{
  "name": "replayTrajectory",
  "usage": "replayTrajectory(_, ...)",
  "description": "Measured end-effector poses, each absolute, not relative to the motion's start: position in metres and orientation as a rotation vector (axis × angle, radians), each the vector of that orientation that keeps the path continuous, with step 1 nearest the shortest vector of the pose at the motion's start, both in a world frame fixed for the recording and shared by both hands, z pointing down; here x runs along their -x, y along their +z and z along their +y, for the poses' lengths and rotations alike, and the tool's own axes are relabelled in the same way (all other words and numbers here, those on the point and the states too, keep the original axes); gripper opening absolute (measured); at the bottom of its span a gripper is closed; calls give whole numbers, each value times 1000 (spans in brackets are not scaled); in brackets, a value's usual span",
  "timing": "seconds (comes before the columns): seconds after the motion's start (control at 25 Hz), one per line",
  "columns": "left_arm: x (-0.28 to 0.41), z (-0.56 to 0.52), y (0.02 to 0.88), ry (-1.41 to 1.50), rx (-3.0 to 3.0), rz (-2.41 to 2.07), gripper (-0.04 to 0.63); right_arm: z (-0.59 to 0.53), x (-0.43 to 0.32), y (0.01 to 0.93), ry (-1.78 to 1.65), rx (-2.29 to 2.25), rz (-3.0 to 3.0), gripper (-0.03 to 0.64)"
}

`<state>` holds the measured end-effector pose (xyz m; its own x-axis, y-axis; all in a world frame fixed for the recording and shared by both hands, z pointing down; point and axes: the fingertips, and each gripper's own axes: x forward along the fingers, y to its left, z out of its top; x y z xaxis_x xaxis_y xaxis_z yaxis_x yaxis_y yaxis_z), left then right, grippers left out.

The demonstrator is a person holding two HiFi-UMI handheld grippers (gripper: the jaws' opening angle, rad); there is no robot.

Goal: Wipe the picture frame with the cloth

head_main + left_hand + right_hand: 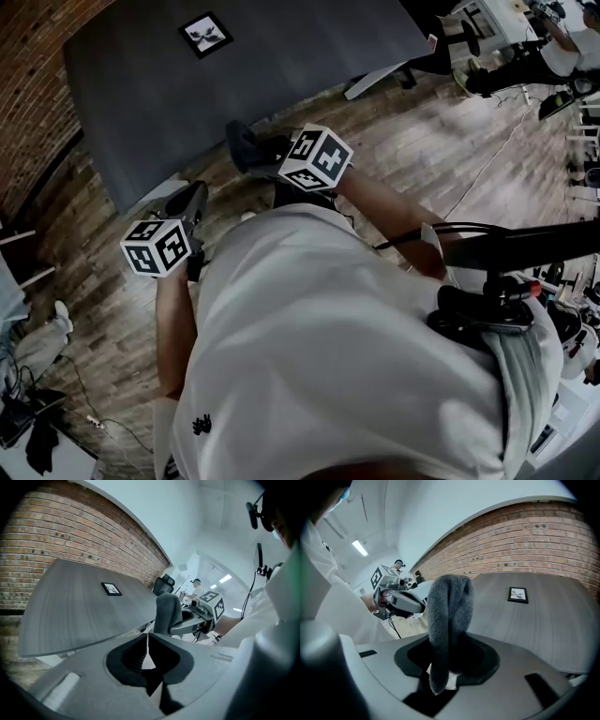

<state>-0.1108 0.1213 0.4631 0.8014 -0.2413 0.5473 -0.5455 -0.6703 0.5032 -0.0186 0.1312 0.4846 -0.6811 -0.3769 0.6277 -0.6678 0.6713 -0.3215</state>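
Right gripper view shows the right gripper (pixel 449 665) clamped on the folded grey cloth (pixel 449 616), ready for wiping; the left gripper (pixel 148 649) is closed and empty, likely free to steady the picture frame (pixel 518 595) lying well ahead on the table (pixel 555 623)

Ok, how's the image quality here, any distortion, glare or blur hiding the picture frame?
Head view: dim, with dark corners; the picture frame is small but visible. Left gripper view: strong fisheye bends the brick wall and the table edge; ceiling lights glare at the right. Right gripper view: the cloth looms large mid-picture, with the frame clear beside it.
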Motion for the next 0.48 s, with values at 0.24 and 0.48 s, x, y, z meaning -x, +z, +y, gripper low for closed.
replayTrajectory(0.24, 121, 135, 462, 569, -2317, -585, 21, 147, 36, 480, 698, -790, -2368, 144)
replayTrajectory(0.48, 128, 139, 454, 557, -2333, -627, 21, 154, 48, 476, 663, -736, -2390, 144)
